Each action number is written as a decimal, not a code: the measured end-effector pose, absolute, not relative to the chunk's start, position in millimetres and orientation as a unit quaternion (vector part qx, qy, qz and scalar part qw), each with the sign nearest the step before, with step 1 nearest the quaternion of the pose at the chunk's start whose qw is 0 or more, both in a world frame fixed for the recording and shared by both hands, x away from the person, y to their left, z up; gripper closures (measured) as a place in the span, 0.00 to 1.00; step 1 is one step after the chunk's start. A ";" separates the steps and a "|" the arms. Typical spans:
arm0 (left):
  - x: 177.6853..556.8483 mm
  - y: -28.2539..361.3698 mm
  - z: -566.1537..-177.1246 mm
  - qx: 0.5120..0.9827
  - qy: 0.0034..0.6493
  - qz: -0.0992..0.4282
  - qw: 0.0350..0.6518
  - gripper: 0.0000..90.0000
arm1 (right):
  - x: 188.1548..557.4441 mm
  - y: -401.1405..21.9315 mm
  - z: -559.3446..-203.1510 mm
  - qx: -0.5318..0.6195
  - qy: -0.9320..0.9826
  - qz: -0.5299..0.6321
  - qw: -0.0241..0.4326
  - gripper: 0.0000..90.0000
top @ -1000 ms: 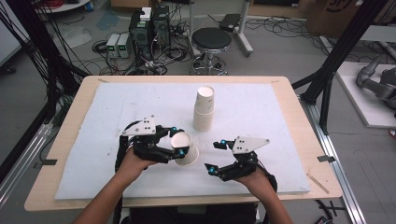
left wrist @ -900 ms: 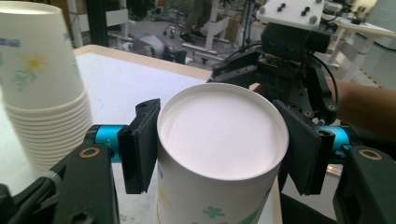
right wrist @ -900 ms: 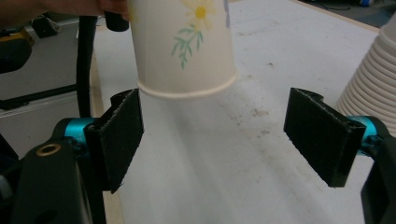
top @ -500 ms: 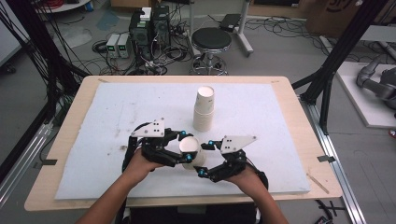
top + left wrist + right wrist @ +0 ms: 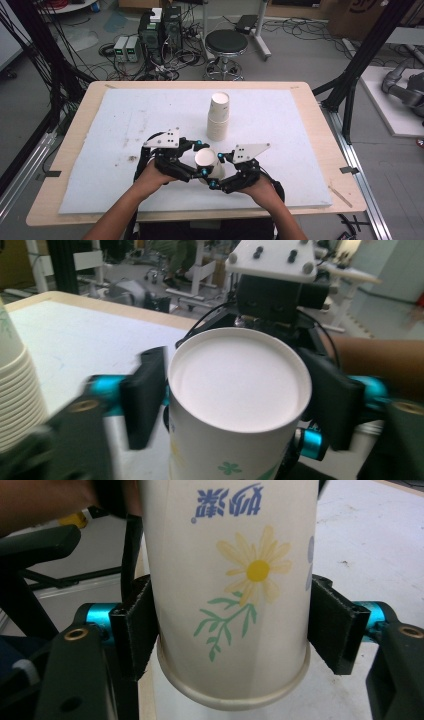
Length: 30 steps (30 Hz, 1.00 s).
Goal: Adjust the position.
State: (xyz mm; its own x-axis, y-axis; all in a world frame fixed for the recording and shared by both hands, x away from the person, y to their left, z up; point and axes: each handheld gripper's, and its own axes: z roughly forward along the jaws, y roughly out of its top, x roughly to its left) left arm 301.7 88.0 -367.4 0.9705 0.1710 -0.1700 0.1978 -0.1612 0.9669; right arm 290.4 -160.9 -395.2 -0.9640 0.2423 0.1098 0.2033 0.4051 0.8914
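A white paper cup point(image 5: 205, 159) with a daisy print is up off the mat at the front middle, between both grippers. My right gripper point(image 5: 216, 171) has just been closing and its pads point(image 5: 135, 625) now press on both sides of the cup point(image 5: 235, 580) near the rolled rim. My left gripper point(image 5: 201, 159) has just been opening. In the left gripper view its pads point(image 5: 145, 395) stand beside the cup's round white end point(image 5: 240, 385), with the left pad blurred and a thin gap showing.
A stack of paper cups point(image 5: 218, 117) stands upright just behind the hands and shows at the edge of the left gripper view point(image 5: 15, 385). A white mat point(image 5: 125, 120) covers the wooden table. A stool point(image 5: 226, 42) and cabling lie beyond the far edge.
My right gripper came in from the right to the cup and closed on it. My left gripper, which held the cup before, has opened its jaws around it.
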 end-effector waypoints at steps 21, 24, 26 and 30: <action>304.4 90.2 -349.4 0.829 0.097 -0.002 0.550 0.16 | 293.9 -154.4 -375.5 0.087 0.900 0.420 0.071 0.33; 304.5 88.9 -349.2 0.833 0.096 -0.001 0.545 0.16 | 294.2 -151.9 -372.4 0.081 0.905 0.410 0.074 0.33; 304.4 87.7 -349.4 0.835 0.092 -0.003 0.542 0.16 | 294.1 -147.8 -369.0 0.070 0.913 0.394 0.080 0.33; 304.7 85.9 -350.1 0.842 0.091 -0.002 0.532 0.17 | 293.4 -143.4 -364.4 0.062 0.924 0.369 0.086 0.33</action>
